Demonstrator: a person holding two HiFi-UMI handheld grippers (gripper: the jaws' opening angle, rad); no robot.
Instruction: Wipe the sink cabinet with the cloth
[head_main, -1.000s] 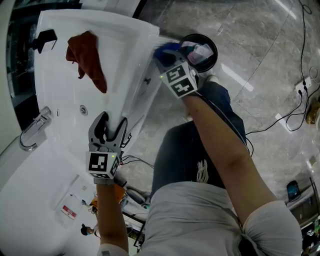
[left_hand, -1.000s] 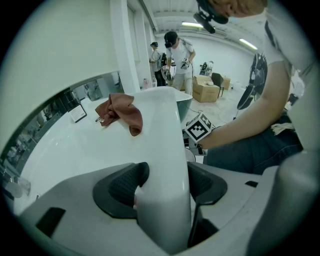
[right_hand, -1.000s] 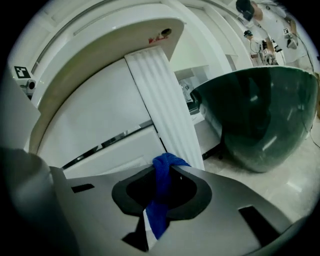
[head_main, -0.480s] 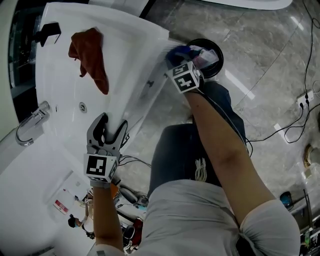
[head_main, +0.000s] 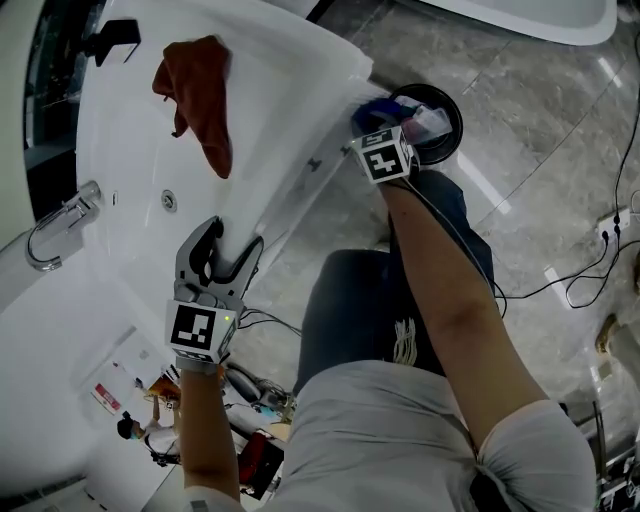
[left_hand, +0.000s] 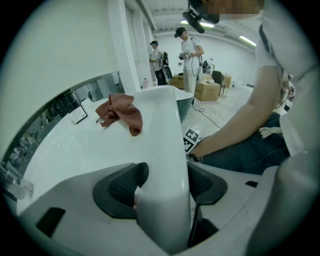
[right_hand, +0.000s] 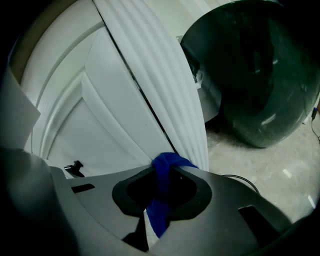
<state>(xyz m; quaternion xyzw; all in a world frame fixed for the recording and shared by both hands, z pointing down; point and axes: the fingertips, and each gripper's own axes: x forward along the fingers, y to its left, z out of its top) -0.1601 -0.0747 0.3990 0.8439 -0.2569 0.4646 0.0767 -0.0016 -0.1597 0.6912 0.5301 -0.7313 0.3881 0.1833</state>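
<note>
The white sink cabinet (head_main: 300, 175) runs up the left of the head view, under a white counter and basin (head_main: 120, 170). My right gripper (head_main: 368, 112) is shut on a blue cloth (right_hand: 162, 185) and holds it against the cabinet's fluted front (right_hand: 160, 85), next to a panelled door (right_hand: 100, 115). My left gripper (head_main: 228, 252) stands open astride the counter's front rim (left_hand: 167, 165), which sits between the two pads. A red-brown cloth (head_main: 195, 95) lies loose on the counter, apart from both grippers.
A black round bin (head_main: 432, 118) stands on the marble floor right beside my right gripper. A chrome faucet (head_main: 55, 230) sits at the basin's left, and a black holder (head_main: 115, 40) at the far corner. Cables (head_main: 590, 270) cross the floor. People (left_hand: 187, 55) stand far off.
My right gripper has slid with the blue cloth along the cabinet front toward the black bin. The left gripper has stayed on the counter rim.
</note>
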